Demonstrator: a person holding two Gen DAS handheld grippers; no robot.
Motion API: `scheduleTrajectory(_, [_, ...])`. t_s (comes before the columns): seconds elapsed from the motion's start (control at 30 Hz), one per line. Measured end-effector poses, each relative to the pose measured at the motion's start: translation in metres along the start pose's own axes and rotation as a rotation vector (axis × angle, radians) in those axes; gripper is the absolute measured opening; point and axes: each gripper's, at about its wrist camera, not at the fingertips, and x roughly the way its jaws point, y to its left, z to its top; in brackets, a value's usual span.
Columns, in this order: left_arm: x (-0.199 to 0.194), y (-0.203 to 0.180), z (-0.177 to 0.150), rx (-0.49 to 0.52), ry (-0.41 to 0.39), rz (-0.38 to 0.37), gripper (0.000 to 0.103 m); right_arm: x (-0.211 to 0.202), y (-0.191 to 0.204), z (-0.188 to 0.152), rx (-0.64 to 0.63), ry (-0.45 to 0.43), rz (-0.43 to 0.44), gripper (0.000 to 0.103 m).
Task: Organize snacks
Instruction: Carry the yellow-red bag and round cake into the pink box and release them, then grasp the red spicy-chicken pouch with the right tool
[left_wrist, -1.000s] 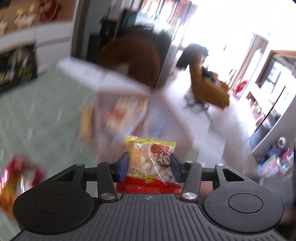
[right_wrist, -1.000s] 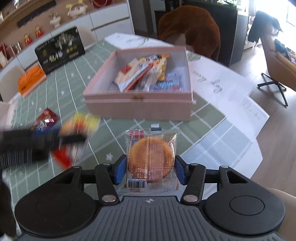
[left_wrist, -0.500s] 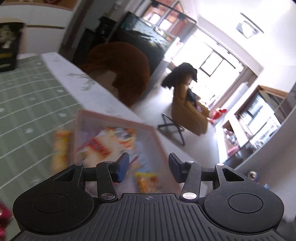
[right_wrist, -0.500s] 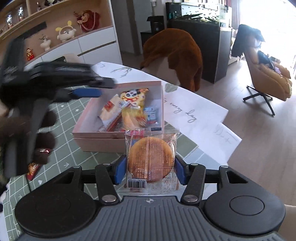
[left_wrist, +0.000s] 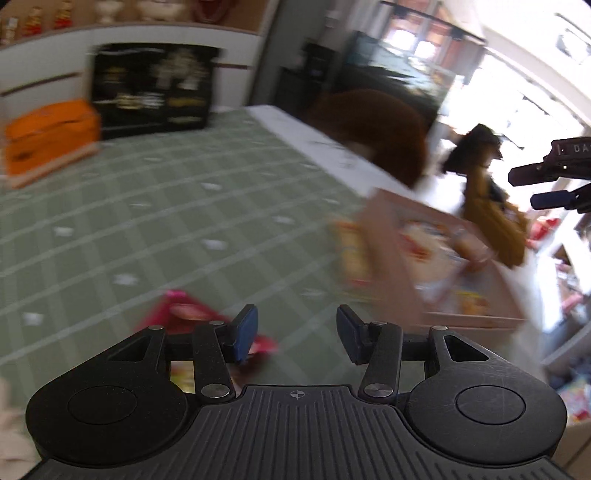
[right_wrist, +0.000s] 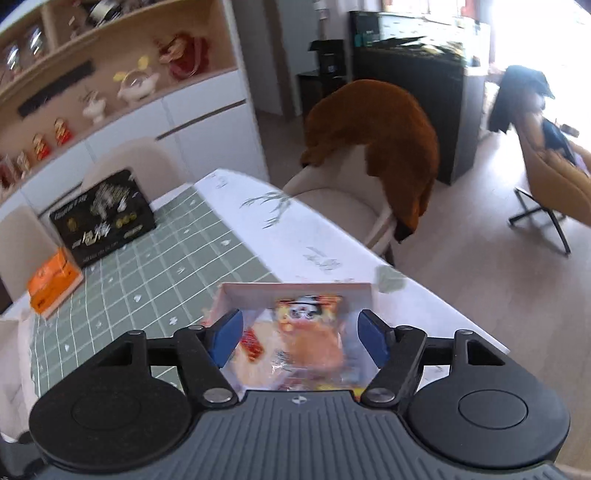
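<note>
Right wrist: right hand-held gripper (right_wrist: 299, 341), jaws just opened and empty, above the pink box (right_wrist: 295, 288) near the table's edge.

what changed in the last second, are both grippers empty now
Yes. The left gripper dropped its cartoon snack packet into the pink box half a second ago and has swung left toward a red packet on the green checked tablecloth. The right gripper rose over the box; its jaws have just been opening, and its round cracker packet is gone from between them. Box, black box and orange box stayed put.
</note>
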Motion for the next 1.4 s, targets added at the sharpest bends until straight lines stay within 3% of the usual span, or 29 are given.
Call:
scheduleTrajectory(0.1, [-0.002,0.026,0.005,-0.014,0.014,0.098,0.053,0.039,0.045,0.009,-0.059,0.091,0.066,0.069])
scheduleTrajectory(0.17, [-0.003,0.044,0.005,-0.048,0.016,0.104,0.053,0.076,0.076,0.02,-0.091,0.186,0.097,0.063])
scheduleTrajectory(0.23, [-0.007,0.061,0.002,-0.095,0.012,0.091,0.053,0.113,0.104,0.027,-0.118,0.259,0.073,0.028])
scheduleTrajectory(0.3, [-0.007,0.074,-0.002,-0.13,0.009,0.084,0.053,0.146,0.126,0.033,-0.16,0.273,0.004,0.02])
scheduleTrajectory(0.43, [-0.005,0.094,-0.013,-0.179,0.029,0.049,0.049,0.213,0.157,0.039,-0.241,0.291,-0.146,0.018])
scheduleTrajectory(0.57, [-0.008,0.098,-0.026,-0.173,0.028,0.015,0.047,0.251,0.174,0.025,-0.323,0.354,-0.23,0.017])
scheduleTrajectory(0.67, [-0.011,0.092,-0.032,-0.149,0.038,-0.016,0.047,0.246,0.174,0.01,-0.345,0.389,-0.21,0.017])
scheduleTrajectory(0.8, [-0.01,0.074,-0.036,-0.072,0.068,-0.044,0.047,0.208,0.169,-0.016,-0.373,0.431,-0.083,0.017])
scheduleTrajectory(0.97, [-0.009,0.06,-0.039,-0.066,0.102,-0.05,0.047,0.165,0.155,-0.057,-0.365,0.493,0.044,0.017])
scheduleTrajectory(1.27, [0.006,0.059,-0.018,-0.106,0.073,0.044,0.047,0.109,0.139,-0.113,-0.327,0.506,0.201,0.014])
scheduleTrajectory(1.4, [0.017,0.049,-0.011,-0.047,0.088,0.028,0.047,0.085,0.126,-0.137,-0.326,0.469,0.2,0.014])
